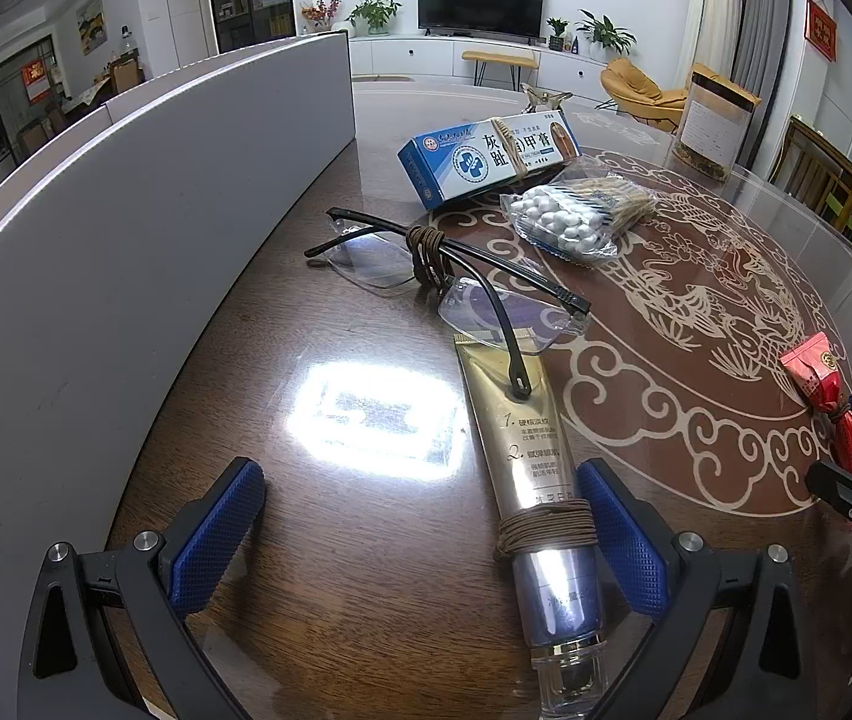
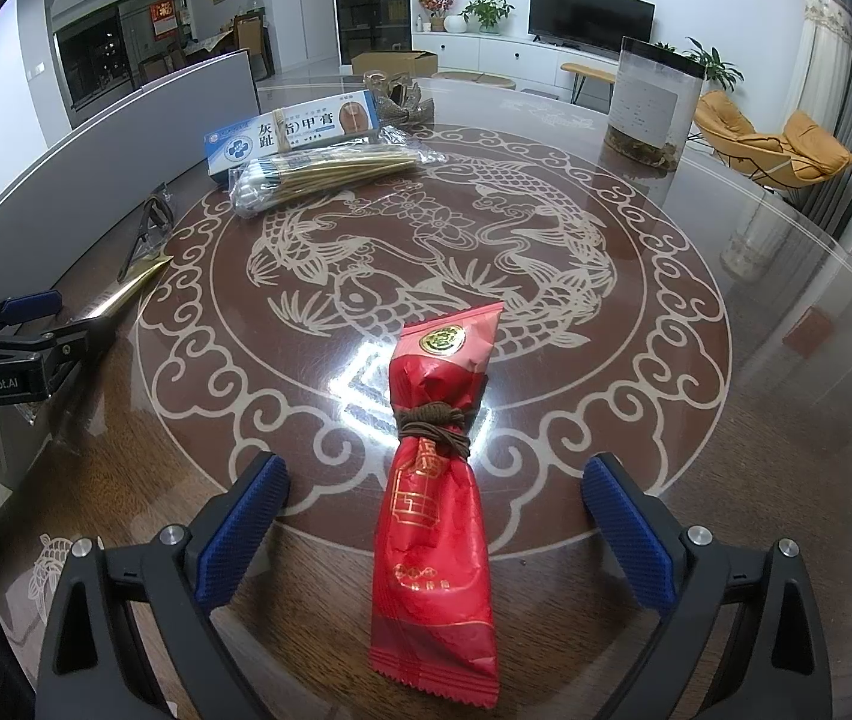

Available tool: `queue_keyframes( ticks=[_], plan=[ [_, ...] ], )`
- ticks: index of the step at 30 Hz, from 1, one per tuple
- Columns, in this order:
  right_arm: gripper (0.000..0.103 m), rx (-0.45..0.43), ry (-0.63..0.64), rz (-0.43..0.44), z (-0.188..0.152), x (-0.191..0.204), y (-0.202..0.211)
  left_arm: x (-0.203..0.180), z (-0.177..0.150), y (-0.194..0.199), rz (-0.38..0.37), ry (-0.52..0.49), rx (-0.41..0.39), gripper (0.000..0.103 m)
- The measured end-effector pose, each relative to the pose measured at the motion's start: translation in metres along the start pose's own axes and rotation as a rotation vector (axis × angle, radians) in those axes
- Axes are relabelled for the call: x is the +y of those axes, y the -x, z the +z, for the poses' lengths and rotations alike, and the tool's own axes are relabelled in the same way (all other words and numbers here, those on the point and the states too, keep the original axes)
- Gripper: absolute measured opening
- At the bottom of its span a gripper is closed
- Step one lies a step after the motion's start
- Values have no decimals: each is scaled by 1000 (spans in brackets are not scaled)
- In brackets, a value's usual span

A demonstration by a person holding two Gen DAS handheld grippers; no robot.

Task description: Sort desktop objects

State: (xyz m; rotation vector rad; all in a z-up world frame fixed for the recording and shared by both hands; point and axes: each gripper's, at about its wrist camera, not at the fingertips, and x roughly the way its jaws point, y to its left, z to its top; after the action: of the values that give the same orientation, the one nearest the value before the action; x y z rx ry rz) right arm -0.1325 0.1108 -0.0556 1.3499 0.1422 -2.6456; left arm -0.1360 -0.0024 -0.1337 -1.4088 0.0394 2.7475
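My table [image 2: 726,276] is round, dark wood under glass, with a pale fish-and-cloud pattern [image 2: 426,252] at its centre. A grey partition board [image 1: 126,240] runs along its left edge. Near the far right edge I see a clear jar with a dark lid [image 2: 654,102], something brownish at its bottom. Beyond the table's far edge a dark television [image 1: 480,3] sits on a white cabinet [image 1: 426,57], potted plants [image 1: 373,12] beside it, and a yellow chair [image 2: 768,144] off to the right.
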Motion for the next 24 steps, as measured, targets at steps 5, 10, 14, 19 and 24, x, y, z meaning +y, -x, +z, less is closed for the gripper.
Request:
queue_keyframes(
  ticks=[5,10,14,19,24],
  plan=[
    [100,0,0,-1,0,0,0,0,0,0,0,0,0,103],
    [100,0,0,-1,0,0,0,0,0,0,0,0,0,103],
    [101,1,0,-1,0,0,0,0,0,0,0,0,0,103],
    [103,5,8,5,0,2,-1,0,0,1,0,0,0,103],
    [103,3,5,11,0,2,-1,0,0,1,0,0,0,103]
  ],
)
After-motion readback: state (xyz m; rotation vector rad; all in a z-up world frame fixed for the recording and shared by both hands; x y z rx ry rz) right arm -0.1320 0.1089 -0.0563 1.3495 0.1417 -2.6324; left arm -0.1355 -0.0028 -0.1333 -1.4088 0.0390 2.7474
